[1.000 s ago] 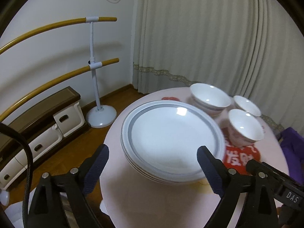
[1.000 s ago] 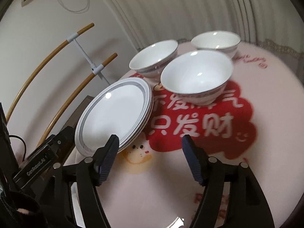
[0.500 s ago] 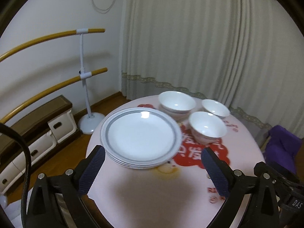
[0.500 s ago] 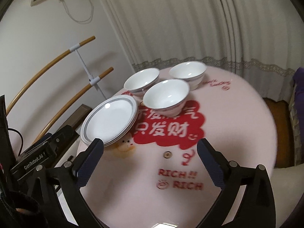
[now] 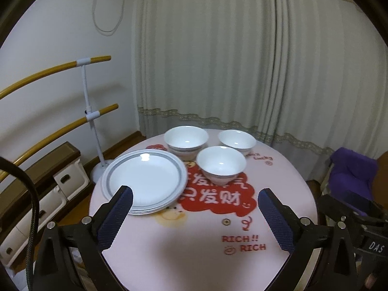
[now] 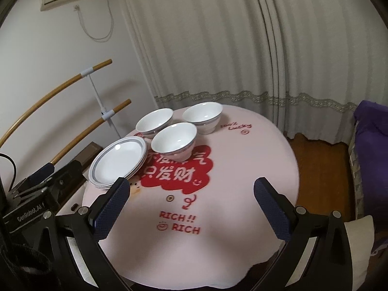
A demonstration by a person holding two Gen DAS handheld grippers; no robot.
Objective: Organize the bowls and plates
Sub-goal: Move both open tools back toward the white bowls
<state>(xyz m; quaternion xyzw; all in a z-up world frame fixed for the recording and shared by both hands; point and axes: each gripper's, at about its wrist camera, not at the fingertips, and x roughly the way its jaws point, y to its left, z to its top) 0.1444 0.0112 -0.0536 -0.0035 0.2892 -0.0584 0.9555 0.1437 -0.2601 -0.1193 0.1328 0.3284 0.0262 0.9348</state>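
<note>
Both grippers drew back and upward from the round table (image 5: 286, 194). The stack of plates (image 5: 145, 181) and three bowls (image 6: 174, 140) shrank in both views. The right gripper (image 6: 191, 201) jaws opened wider, nothing between them; the left gripper (image 5: 194, 208) opened slightly further, likewise empty.

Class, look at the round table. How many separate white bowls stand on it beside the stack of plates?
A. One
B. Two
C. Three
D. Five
C: three bowls stand apart, the left bowl, the far bowl and the near bowl, next to the stack of plates.
</note>
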